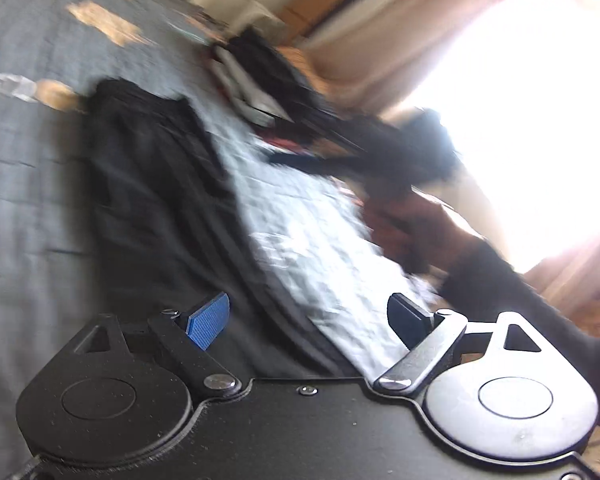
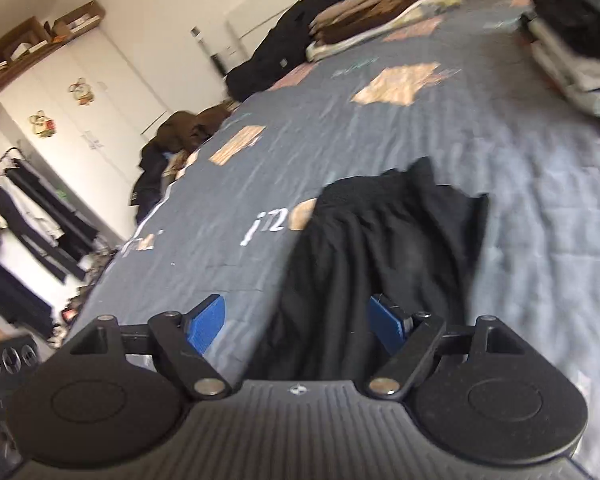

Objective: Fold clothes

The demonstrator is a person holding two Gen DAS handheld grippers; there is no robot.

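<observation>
**Fold clothes: both jaws spread over a black garment on the bed**

Left gripper (image 1: 308,322): jaws spread wide, nothing between the blue pads (image 1: 208,320). Directly ahead of the gap, and running away from it, a black garment (image 1: 156,200) lying on the grey bedspread (image 1: 24,184). Beyond the right-hand finger, a dark-sleeved arm (image 1: 500,280) reaching across toward the right gripper (image 1: 380,160), seen only as a dark smear; heavy blur here, so its detail is not readable in this view.

Right gripper (image 2: 300,322): jaws likewise spread, gripping nothing. Black garment (image 2: 380,248) starting just ahead of the right-hand finger and extending forward, its far edge ragged and rumpled. Grey bedspread (image 2: 300,132) ahead of the left-hand finger. Far beyond the jaws, to the right, a stack of folded clothes (image 2: 572,60); far ahead, more piled clothing (image 2: 372,12).

Step in hand, as a judgement: garment laid out lengthwise, possibly already folded once along its length, though blur prevents counting layers. Consistent either with spreading out prior to a fold or with release after one.

Requirements for any further grasp: pads lowered flat to the bedspread, one edge or corner pinched cleanly per gripper, all layers taken together. Risk: thin dark cloth bunching or slipping from a shallow pinch.
</observation>
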